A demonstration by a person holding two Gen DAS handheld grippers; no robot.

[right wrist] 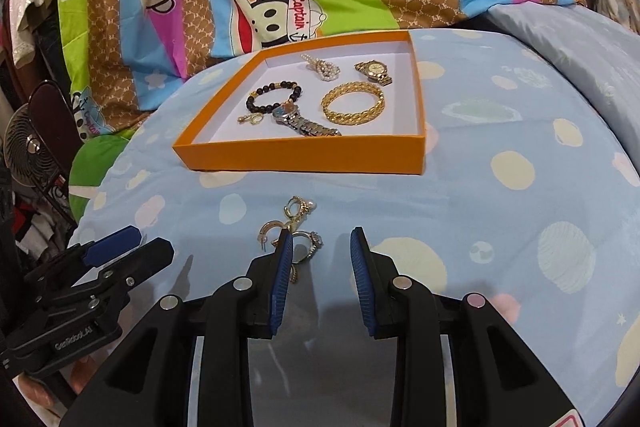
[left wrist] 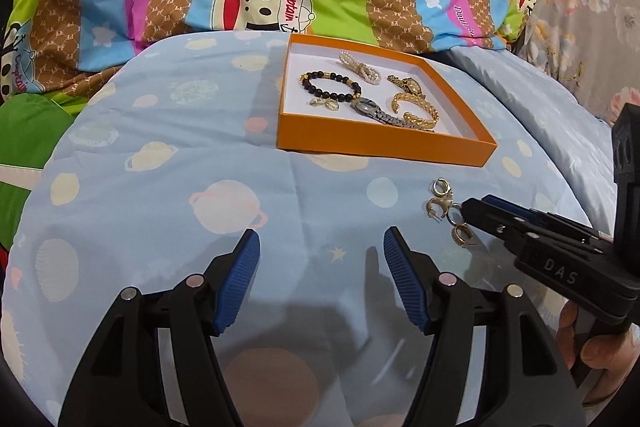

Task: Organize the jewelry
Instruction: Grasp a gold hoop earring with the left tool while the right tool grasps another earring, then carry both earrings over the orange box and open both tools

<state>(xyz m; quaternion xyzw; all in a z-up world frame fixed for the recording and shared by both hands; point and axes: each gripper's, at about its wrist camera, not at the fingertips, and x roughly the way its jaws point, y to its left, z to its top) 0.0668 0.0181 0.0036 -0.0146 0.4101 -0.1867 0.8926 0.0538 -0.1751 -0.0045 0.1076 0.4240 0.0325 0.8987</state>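
Pale blue planet-print bedsheet [right wrist: 500,227] carries an orange cardboard box [right wrist: 300,157]; both grippers, left gripper [left wrist: 322,247] and right gripper [right wrist: 320,247], gape wide beside small gold earrings [right wrist: 298,223].

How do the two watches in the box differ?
The silver watch is grey steel with a bluish face, near the front of the orange box and touching the bead bracelet. The gold watch is all gold with a pale dial, smaller in view, toward the back right corner. Both lie flat inside.
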